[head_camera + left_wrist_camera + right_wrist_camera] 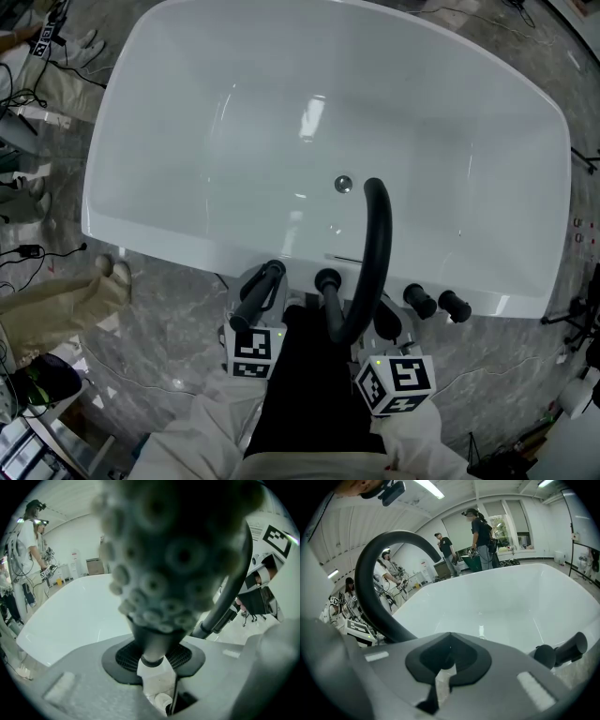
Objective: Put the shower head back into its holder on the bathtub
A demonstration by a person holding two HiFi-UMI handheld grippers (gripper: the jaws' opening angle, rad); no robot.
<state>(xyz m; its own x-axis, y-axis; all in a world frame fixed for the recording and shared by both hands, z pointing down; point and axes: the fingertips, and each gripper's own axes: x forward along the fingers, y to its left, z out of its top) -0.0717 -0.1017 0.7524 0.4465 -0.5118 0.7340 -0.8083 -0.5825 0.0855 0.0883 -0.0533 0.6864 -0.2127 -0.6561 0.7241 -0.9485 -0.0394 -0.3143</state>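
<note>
The black shower head (258,298) lies slanted over the near rim of the white bathtub (169,234), left of the tall black arched spout (375,244). My left gripper (265,305) sits just behind it. In the left gripper view the nozzle face of the shower head (173,550) fills the top, and its narrow neck sits in the notch of the pads, with the left gripper (157,665) shut on it. I cannot see the holder under it. My right gripper (380,314) rests behind the spout. Its pads (461,660) meet with nothing between them.
Two black knobs (419,300) (455,307) stand on the rim right of the spout. The drain (343,184) lies in the tub floor. Cables and a person's shoes (114,269) are on the marble floor at left. People (480,536) stand beyond the tub's far side.
</note>
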